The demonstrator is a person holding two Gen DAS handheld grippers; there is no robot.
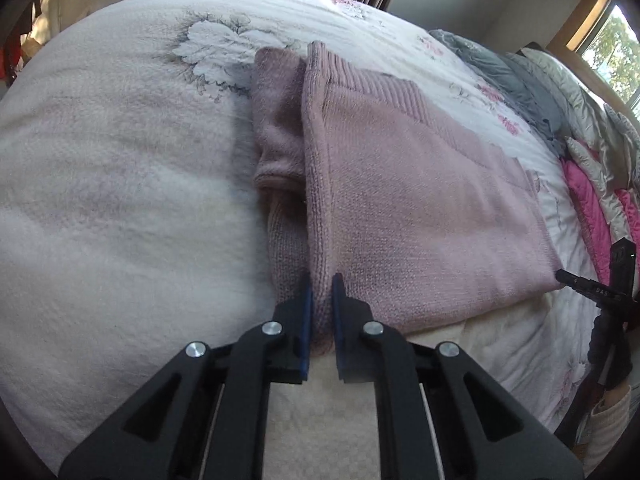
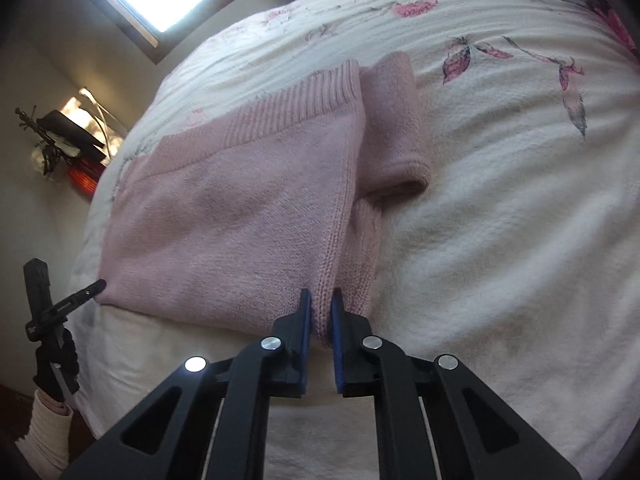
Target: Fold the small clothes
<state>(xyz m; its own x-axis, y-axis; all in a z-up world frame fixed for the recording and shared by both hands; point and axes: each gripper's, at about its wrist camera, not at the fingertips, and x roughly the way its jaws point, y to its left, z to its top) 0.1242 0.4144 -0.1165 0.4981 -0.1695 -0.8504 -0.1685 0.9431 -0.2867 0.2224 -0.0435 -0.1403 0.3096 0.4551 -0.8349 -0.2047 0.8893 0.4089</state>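
Note:
A pink knit sweater (image 1: 420, 200) lies partly folded on the bed, its ribbed hem toward the far side. One sleeve (image 1: 280, 120) rests folded along the sweater's left edge. My left gripper (image 1: 321, 284) is shut on the near left corner of the sweater. In the right wrist view the same sweater (image 2: 240, 200) spreads to the left, with a sleeve (image 2: 392, 128) beside its right edge. My right gripper (image 2: 320, 296) is shut on the near right corner. Each gripper shows in the other's view, the right gripper (image 1: 564, 276) and the left gripper (image 2: 96, 285), each at a near corner.
A white fleece blanket with flower prints (image 1: 120, 160) covers the bed. Grey and pink quilts (image 1: 560, 120) are heaped along its far right side under a window (image 1: 612, 40). A bedside stand with dark objects (image 2: 68, 140) sits beyond the bed's left edge.

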